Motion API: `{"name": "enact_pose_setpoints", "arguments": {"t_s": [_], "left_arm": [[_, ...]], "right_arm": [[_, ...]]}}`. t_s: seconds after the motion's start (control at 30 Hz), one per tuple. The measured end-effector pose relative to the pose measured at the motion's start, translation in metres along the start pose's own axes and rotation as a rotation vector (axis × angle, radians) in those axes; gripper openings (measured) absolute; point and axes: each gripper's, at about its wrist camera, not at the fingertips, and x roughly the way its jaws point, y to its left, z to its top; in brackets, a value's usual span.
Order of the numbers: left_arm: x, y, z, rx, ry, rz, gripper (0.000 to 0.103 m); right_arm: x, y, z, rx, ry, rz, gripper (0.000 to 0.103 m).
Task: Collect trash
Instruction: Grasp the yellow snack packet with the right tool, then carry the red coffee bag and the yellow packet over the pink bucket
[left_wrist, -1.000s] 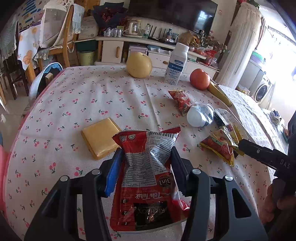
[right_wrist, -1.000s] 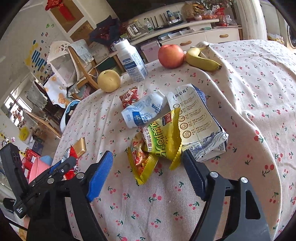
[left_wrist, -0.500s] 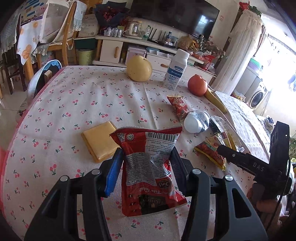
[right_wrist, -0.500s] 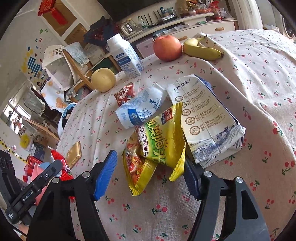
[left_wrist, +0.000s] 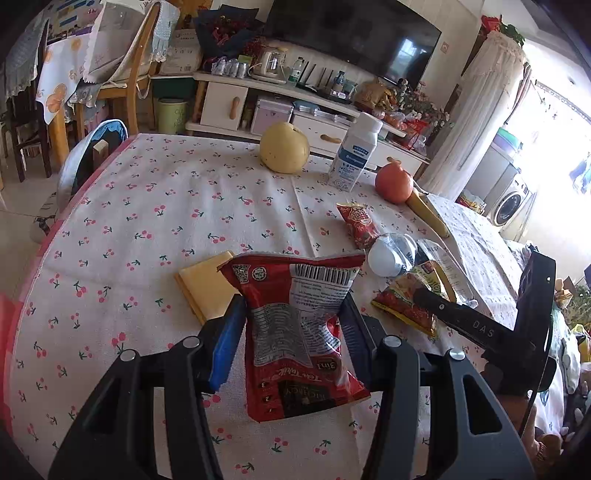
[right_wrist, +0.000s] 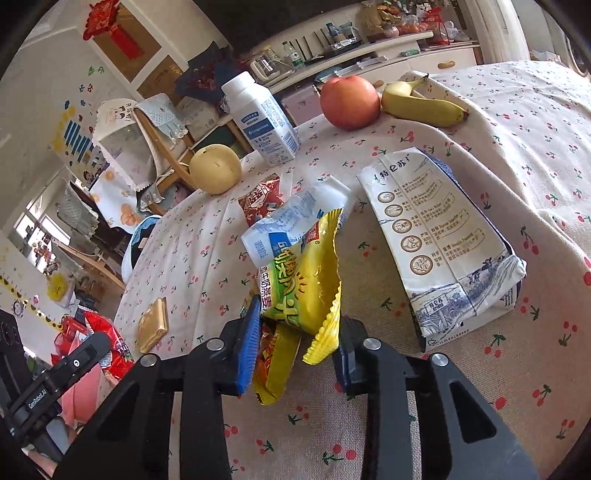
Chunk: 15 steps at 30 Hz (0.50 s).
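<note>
**Both tongs hold snack wrappers over the cherry-print cloth**

The left gripper is closed on a red wrapper, pinched at its waist between the blue pad and the black one. The wrapper hangs upside down to the camera: a barcode and a QR code sit along its top edge, and "3in1" and "Teh Tarik" read inverted lower down. Behind it a flat yellow packet lies on the tablecloth.

The right gripper is clamped on a yellow wrapper printed with green Chinese characters; an orange-red wrapper is caught between the pads below it. Just behind, a crumpled white-and-blue bottle lies on its side, its lettering too creased to read. To the right lies a milk carton with Chinese text, round icons and a blue farm drawing. Farther back are a small red packet, an upright white bottle with a blue label, a pear, an apple and a banana. "GenRobot.AI" is printed on the left tool's body in the right view, "DAS" on the right tool's in the left view.
</note>
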Motion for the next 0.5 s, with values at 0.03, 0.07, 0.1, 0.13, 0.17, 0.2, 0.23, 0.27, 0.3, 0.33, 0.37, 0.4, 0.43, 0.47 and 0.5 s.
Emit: {"name": "enact_pose_setpoints", "arguments": {"t_s": [0.03, 0.07, 0.1, 0.13, 0.17, 0.2, 0.23, 0.27, 0.3, 0.33, 0.37, 0.4, 0.43, 0.47, 0.5], "left_arm": [[-0.002, 0.000, 0.001, 0.000, -0.005, -0.001, 0.053], [-0.004, 0.000, 0.002, 0.001, -0.011, -0.002, 0.053], [-0.007, 0.001, 0.002, 0.002, -0.016, -0.002, 0.053], [-0.008, 0.001, 0.002, 0.001, -0.019, -0.003, 0.053], [-0.010, 0.001, 0.003, -0.001, -0.022, -0.004, 0.053], [-0.012, 0.003, 0.003, -0.004, -0.025, -0.005, 0.053], [-0.013, 0.004, 0.004, -0.007, -0.028, -0.005, 0.053], [-0.015, 0.005, 0.005, -0.011, -0.030, -0.006, 0.053], [-0.016, 0.006, 0.005, -0.015, -0.033, -0.007, 0.053], [-0.018, 0.008, 0.006, -0.019, -0.036, -0.008, 0.053], [-0.020, 0.009, 0.006, -0.023, -0.040, -0.009, 0.053], [-0.022, 0.010, 0.007, -0.027, -0.044, -0.010, 0.053], [-0.025, 0.011, 0.008, -0.031, -0.049, -0.009, 0.053], [-0.027, 0.013, 0.009, -0.034, -0.053, -0.007, 0.053], [-0.028, 0.015, 0.010, -0.038, -0.057, -0.003, 0.053]], "right_arm": [[0.000, 0.002, 0.000, -0.013, -0.002, -0.004, 0.033], [-0.001, 0.004, -0.001, -0.024, -0.005, -0.008, 0.032], [-0.002, 0.006, 0.000, -0.034, -0.007, -0.009, 0.032], [-0.003, 0.008, -0.001, -0.045, -0.011, -0.009, 0.030], [-0.005, 0.010, 0.000, -0.058, -0.016, -0.010, 0.028], [-0.008, 0.012, 0.000, -0.069, -0.021, -0.012, 0.027], [-0.010, 0.013, 0.000, -0.079, -0.026, -0.014, 0.026], [-0.012, 0.015, -0.001, -0.090, -0.033, -0.014, 0.025], [-0.015, 0.017, -0.001, -0.100, -0.038, -0.015, 0.025], [-0.017, 0.019, -0.002, -0.111, -0.042, -0.017, 0.024], [-0.019, 0.021, -0.002, -0.121, -0.046, -0.020, 0.024], [-0.020, 0.023, -0.003, -0.129, -0.047, -0.020, 0.024], [-0.022, 0.025, -0.004, -0.135, -0.047, -0.019, 0.023], [-0.023, 0.027, -0.004, -0.140, -0.046, -0.017, 0.023], [-0.025, 0.030, -0.006, -0.147, -0.046, -0.015, 0.023]]}}
